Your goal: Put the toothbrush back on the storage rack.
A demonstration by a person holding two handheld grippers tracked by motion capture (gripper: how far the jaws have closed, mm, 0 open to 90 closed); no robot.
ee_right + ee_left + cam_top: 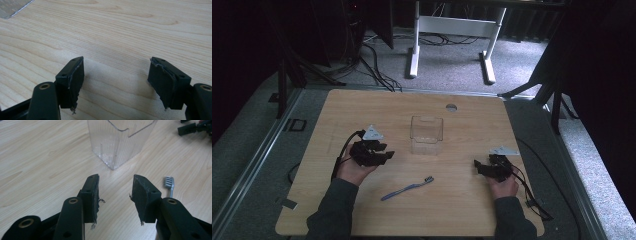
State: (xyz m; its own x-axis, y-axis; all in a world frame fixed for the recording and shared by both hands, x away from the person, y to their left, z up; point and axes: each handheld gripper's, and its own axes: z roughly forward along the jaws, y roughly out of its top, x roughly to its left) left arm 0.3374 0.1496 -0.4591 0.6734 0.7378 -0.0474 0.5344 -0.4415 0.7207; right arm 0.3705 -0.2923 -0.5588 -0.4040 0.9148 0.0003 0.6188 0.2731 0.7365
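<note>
the blue toothbrush point(407, 188) lies flat on the worktop point(362, 107) near its front edge, long axis slanting, bristle head toward the clear plastic container point(426, 135) standing behind it. it sits between the 2 hands, nearer the left hand-held gripper point(384, 152), just to that one's right and toward the person; its grey head point(169, 182) shows beside the left jaws. likely the left takes it. left hand-held gripper: released, jaws apart, empty. right hand-held gripper point(477, 167): spread wider, empty, low over bare wood.
</note>
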